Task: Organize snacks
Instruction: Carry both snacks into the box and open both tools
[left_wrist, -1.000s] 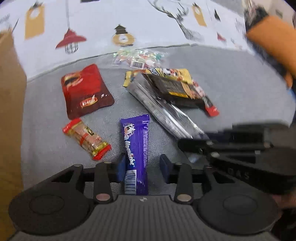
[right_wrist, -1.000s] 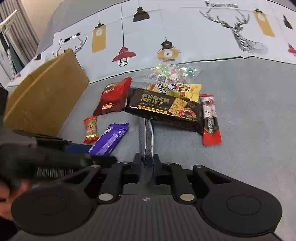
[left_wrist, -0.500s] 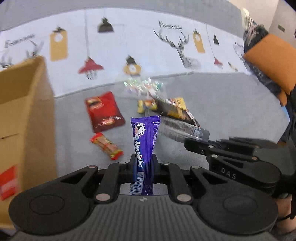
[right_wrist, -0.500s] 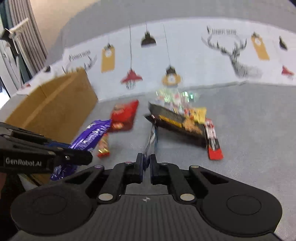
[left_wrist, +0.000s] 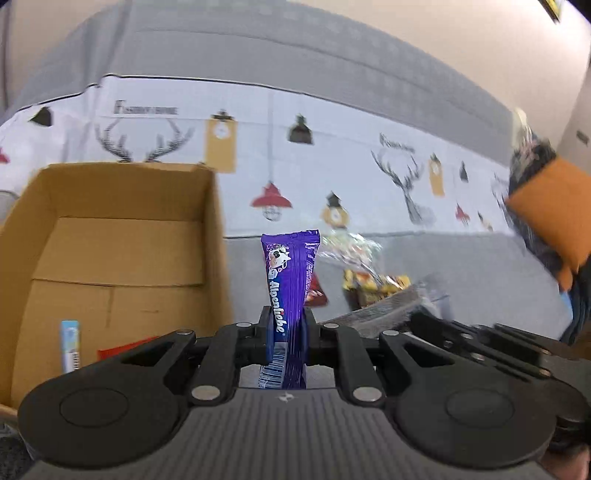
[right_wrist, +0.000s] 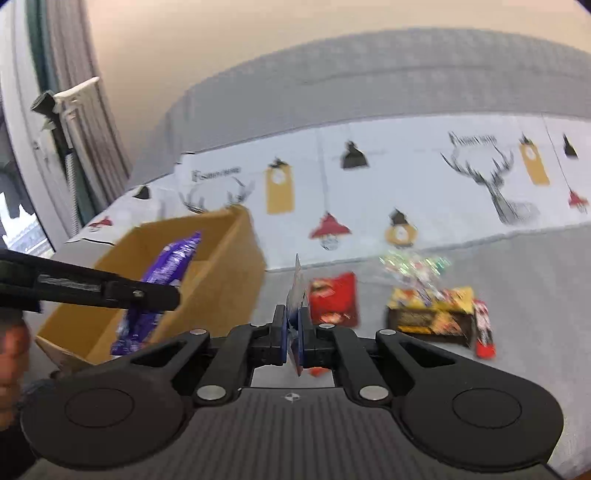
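My left gripper is shut on a purple Alpenliebe candy pack and holds it upright in the air, just right of an open cardboard box. The pack also shows in the right wrist view, in front of the box. My right gripper is shut on a thin silver snack packet, seen edge-on and lifted. The left gripper reaches in from the left there.
The box holds a light blue packet and a red one. On the grey cover lie a red pouch, a clear candy bag, a yellow pack, a black cracker pack and a red stick. An orange cushion sits right.
Both grippers have lifted their packets off the cover and swung left toward the cardboard box. The left gripper closed on the purple pack a second ago.
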